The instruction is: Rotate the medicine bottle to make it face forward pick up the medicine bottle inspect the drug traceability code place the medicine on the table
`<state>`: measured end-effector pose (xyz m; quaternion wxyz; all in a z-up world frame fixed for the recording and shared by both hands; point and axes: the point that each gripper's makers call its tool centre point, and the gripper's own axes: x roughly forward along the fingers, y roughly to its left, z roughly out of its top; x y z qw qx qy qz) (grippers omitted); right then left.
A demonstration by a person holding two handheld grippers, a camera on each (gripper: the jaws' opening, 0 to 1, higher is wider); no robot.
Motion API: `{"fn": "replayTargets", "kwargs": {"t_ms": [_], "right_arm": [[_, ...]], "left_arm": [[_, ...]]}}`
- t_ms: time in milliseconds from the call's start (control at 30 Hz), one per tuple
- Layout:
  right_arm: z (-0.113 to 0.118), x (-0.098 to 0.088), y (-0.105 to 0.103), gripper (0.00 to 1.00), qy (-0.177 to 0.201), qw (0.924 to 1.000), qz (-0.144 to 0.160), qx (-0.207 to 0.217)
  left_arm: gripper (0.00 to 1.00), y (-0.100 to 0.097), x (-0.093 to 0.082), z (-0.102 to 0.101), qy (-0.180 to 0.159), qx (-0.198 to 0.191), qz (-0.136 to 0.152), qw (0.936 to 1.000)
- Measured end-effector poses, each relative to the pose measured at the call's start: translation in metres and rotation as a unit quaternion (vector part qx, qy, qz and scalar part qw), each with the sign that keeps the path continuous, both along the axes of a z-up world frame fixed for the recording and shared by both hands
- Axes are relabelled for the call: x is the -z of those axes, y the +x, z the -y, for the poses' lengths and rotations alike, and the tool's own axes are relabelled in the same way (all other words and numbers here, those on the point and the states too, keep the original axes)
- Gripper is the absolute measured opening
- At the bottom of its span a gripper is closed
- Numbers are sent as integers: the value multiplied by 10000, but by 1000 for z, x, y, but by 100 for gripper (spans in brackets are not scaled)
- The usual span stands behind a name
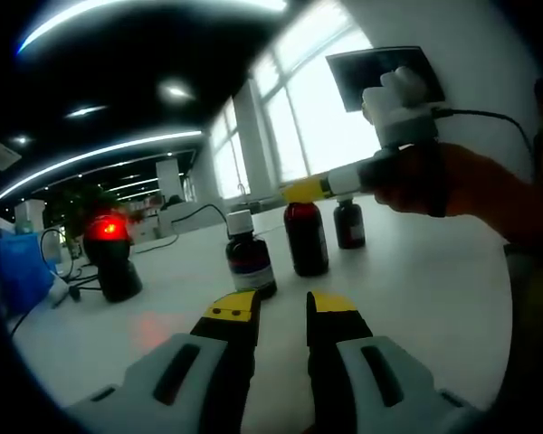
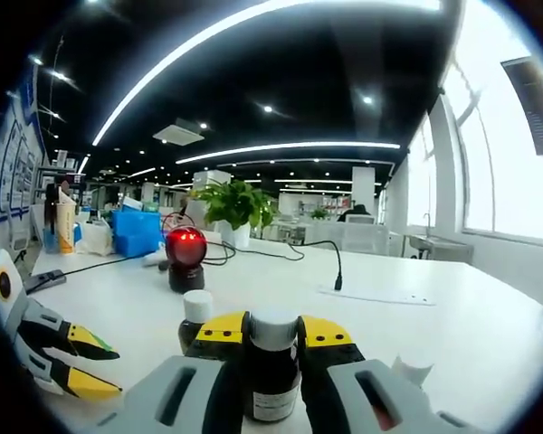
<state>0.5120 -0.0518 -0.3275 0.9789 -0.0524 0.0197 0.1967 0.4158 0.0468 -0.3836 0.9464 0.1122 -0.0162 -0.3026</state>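
- Dark brown glass, white cap: the medicine bottle (image 2: pixel 271 366) stands upright between the yellow-tipped right tongs (image 2: pixel 270 333) in the right gripper view, both jaws closed against its sides just under the cap.
- Its pale label sits low on the body; the print is too small to read.
- From the left gripper view the same bottle (image 1: pixel 306 237) is the middle one of three on the white worktop (image 1: pixel 416 298), with the right tongs (image 1: pixel 303 190) reaching in from the right at its neck, held by a person's hand (image 1: pixel 434 176) in a level, sideways pose.
- Just to its left stands a second bottle (image 1: pixel 250 256) with a white cap and a white-and-purple label, its writing blurred.
- Behind and to the right is a third bottle (image 1: pixel 348 222), dark-capped, no legible text.
- Left tongs (image 1: pixel 282 312) hover low over the worktop with jaws apart and nothing between them, pointing at the bottles; they also appear at the left edge of the right gripper view (image 2: pixel 77 362).
- A black scanner (image 1: pixel 110 253) with a glowing red light stands well apart on the left of the worktop.
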Motion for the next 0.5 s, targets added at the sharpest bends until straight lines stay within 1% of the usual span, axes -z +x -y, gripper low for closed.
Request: {"fn": "replayTargets", "kwargs": {"t_ms": [167,500], "right_arm": [[0,0,0,17,-7,10000,-19,-2],[0,1,-1,19,-261,9996,-11,-136]], "left_arm": [[13,0,0,0,2,-10,-4,10000],[14,0,0,-1,-20,-8,-17,10000]]}}
